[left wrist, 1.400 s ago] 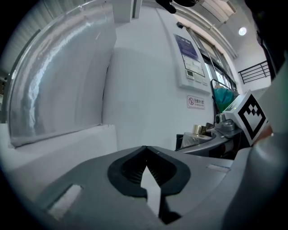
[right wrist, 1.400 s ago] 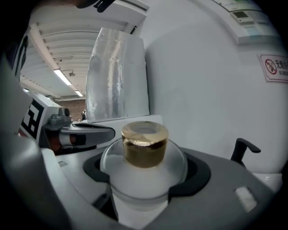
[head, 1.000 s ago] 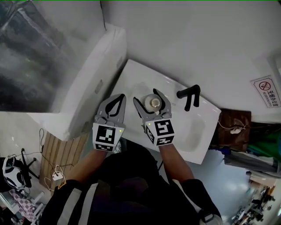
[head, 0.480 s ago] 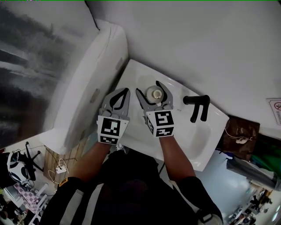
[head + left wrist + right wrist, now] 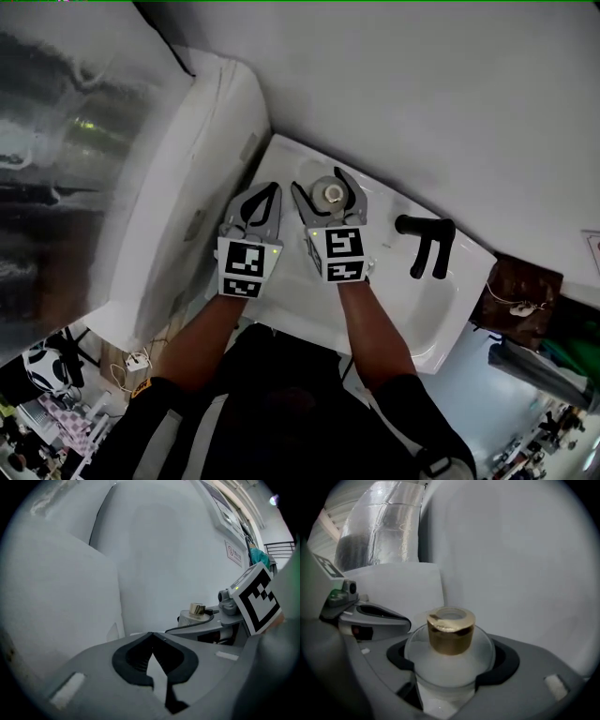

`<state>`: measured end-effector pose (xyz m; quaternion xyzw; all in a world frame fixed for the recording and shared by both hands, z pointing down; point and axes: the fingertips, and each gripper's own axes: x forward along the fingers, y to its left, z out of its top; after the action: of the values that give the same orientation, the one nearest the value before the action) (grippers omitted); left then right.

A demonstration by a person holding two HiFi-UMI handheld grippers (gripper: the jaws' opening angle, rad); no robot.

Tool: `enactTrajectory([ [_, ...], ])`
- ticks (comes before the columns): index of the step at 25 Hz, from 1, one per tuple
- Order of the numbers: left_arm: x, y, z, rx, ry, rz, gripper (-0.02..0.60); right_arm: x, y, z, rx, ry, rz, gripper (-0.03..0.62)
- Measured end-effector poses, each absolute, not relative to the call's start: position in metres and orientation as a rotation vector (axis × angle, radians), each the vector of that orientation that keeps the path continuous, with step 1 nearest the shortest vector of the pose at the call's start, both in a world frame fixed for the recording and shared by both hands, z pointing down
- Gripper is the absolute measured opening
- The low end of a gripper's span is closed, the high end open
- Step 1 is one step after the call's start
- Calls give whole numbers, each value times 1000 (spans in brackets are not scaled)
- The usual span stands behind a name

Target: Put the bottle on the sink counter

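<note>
Over the white sink counter [image 5: 286,159], a frosted bottle [image 5: 447,667] with a gold cap is clamped between the jaws of the right gripper [image 5: 320,184]; the left gripper [image 5: 270,191] is held alongside, jaws closed together, empty.

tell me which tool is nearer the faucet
Right. The right tool, holding the bottle, is left of the faucet; the left tool is farther left, past the right one.

Both the left gripper [image 5: 271,191] and the right gripper [image 5: 321,184] are built of curved grey plastic jaws lined with black ribbed pads [image 5: 133,660]. Behind each, a white marker cube [image 5: 248,268] printed with black squares is mounted, a small green light [image 5: 272,249] at its corner. A black short-sleeved top [image 5: 281,412] with pale stripes is worn.
</note>
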<state>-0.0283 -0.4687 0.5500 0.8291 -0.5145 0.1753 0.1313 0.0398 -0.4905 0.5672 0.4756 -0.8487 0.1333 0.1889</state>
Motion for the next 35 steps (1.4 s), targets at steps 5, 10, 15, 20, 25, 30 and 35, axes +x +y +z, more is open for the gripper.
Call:
enactTrajectory([
  [5,-27,-479,562,2383,-1491,513,2,43,-497,580,1332,-2355,375,342],
  [10,-24,-482,572,2375,-1479,530,2,41,-503,586,1326,-2356,378,342],
  [15,-22,-483,575,2370,-1476,521,2,43,-506,594,1326,-2343,369,342],
  [20,-22,-488,577,2359,-1476,513,2,45,-508,601,1327,-2330,366,342],
  [25,-22,-493,579,2352,-1476,494,2,42,-511,602,1324,-2327,322,344],
  [30,-21,-496,582,2357,-1466,480,2,40,-513,604,1315,-2326,251,348],
  [35,-23,-495,585,2350,-1463,485,2,40,-514,604,1320,-2324,226,351],
])
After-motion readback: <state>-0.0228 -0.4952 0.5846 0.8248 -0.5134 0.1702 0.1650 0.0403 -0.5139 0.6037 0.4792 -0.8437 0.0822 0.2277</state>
